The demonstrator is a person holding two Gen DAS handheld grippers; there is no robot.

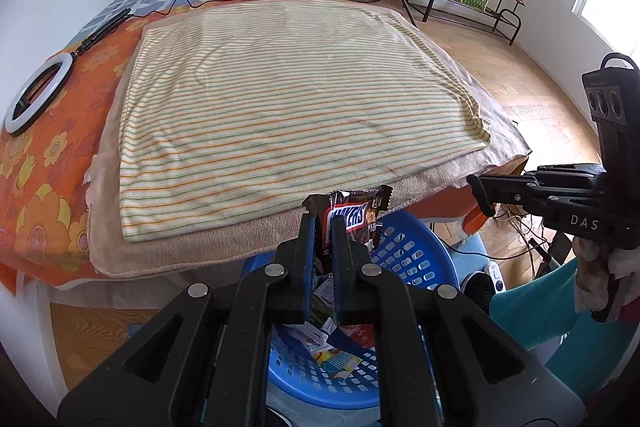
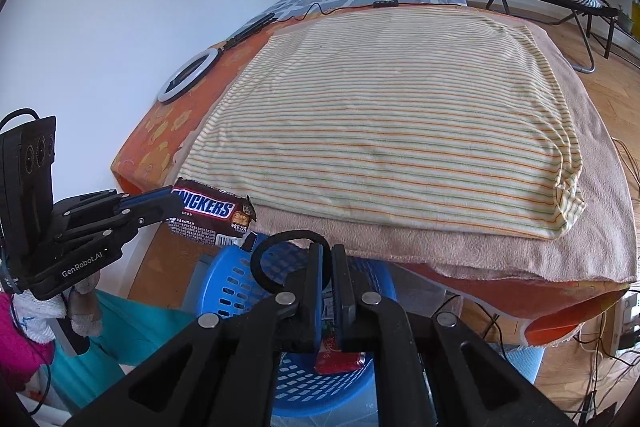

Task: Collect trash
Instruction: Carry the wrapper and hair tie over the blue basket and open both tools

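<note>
**Brown wrapper hangs over the blue basket**

Brown and glossy, the Snickers wrapper (image 1: 352,217) sits pinched in the left hand-held gripper (image 1: 323,227), jaws narrow on it. From the left wrist it hangs at 12 o'clock above the blue basket (image 1: 416,251), which already holds other packets. The right hand-held gripper (image 1: 480,195) comes in at 3 o'clock, closed. To drop cleanly, I'd carry the wrapper in over the basket's middle before letting go, clear of the bed's (image 1: 280,99) edge.

Over to the right wrist: the wrapper (image 2: 208,215) shows at 9 o'clock in the left hand-held gripper (image 2: 170,205), just above the basket (image 2: 228,287) rim. The right hand-held gripper (image 2: 327,255) is closed; a red packet (image 2: 336,357) lies behind its fingers, and whether it is gripped is hard to tell. Black linkages hide much of the basket's contents.
</note>
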